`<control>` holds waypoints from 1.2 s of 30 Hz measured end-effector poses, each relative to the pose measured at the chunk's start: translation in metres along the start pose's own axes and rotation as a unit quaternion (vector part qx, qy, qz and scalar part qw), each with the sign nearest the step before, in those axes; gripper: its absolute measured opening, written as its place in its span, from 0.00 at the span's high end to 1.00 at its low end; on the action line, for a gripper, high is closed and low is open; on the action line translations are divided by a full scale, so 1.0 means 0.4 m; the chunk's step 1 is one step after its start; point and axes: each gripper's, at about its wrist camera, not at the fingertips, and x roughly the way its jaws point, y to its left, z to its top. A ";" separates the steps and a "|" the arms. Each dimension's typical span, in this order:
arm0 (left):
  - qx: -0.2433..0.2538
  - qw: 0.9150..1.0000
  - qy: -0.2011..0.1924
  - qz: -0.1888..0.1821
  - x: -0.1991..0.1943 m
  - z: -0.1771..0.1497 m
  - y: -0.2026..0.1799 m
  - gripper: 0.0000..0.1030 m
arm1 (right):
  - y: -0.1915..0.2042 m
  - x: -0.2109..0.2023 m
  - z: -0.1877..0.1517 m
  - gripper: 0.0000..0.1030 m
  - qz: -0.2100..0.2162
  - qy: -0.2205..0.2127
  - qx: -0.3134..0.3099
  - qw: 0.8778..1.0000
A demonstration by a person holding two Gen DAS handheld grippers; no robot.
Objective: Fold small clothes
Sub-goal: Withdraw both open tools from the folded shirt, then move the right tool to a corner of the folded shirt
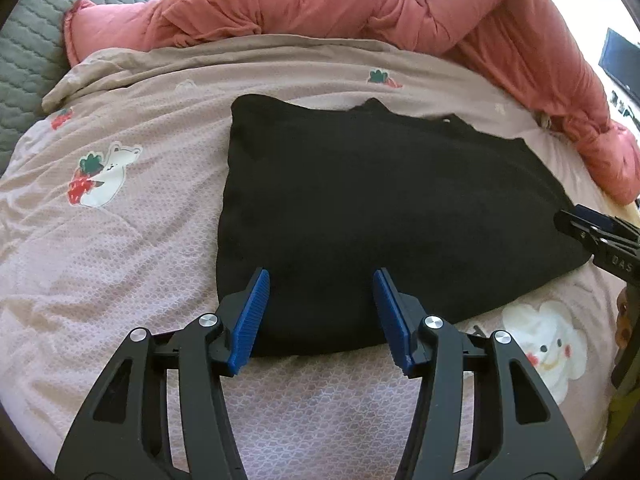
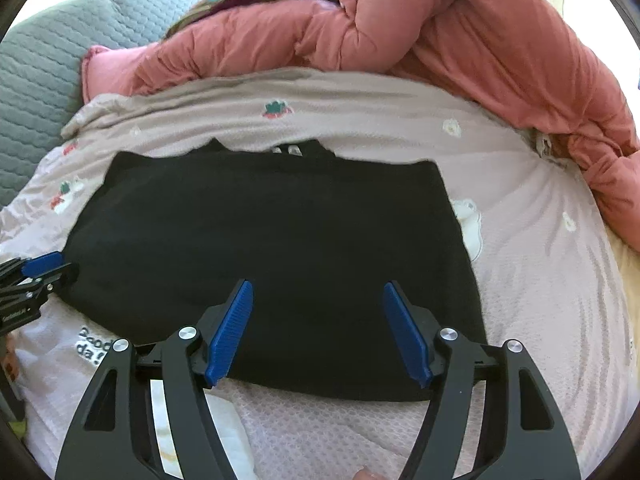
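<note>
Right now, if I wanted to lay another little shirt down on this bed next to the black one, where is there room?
Bare blanket lies to the left of the black garment, out to the grey quilted cushion. Another bare stretch lies to its right, bordered by the pink duvet. A narrow strip runs behind it. The near edge is crowded: the left gripper and right gripper hover open there.

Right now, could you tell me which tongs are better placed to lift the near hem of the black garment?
Neither clearly: the left tongs and right tongs both hang open over the black garment at its near hem, one toward each side, so lifting together looks best.
</note>
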 end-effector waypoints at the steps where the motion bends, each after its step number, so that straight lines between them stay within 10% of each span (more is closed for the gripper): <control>1: 0.004 1.000 0.000 0.002 0.000 -0.001 -0.003 0.54 | -0.006 0.019 -0.006 0.32 -0.012 0.017 0.004 1.000; 12: -0.004 1.000 -0.006 -0.011 -0.027 0.004 0.002 0.52 | -0.028 0.011 -0.044 0.25 0.001 0.025 0.041 0.999; 36: -0.048 0.997 -0.052 0.001 -0.110 0.038 0.062 0.15 | 0.076 -0.135 -0.003 0.05 0.041 -0.043 0.018 0.998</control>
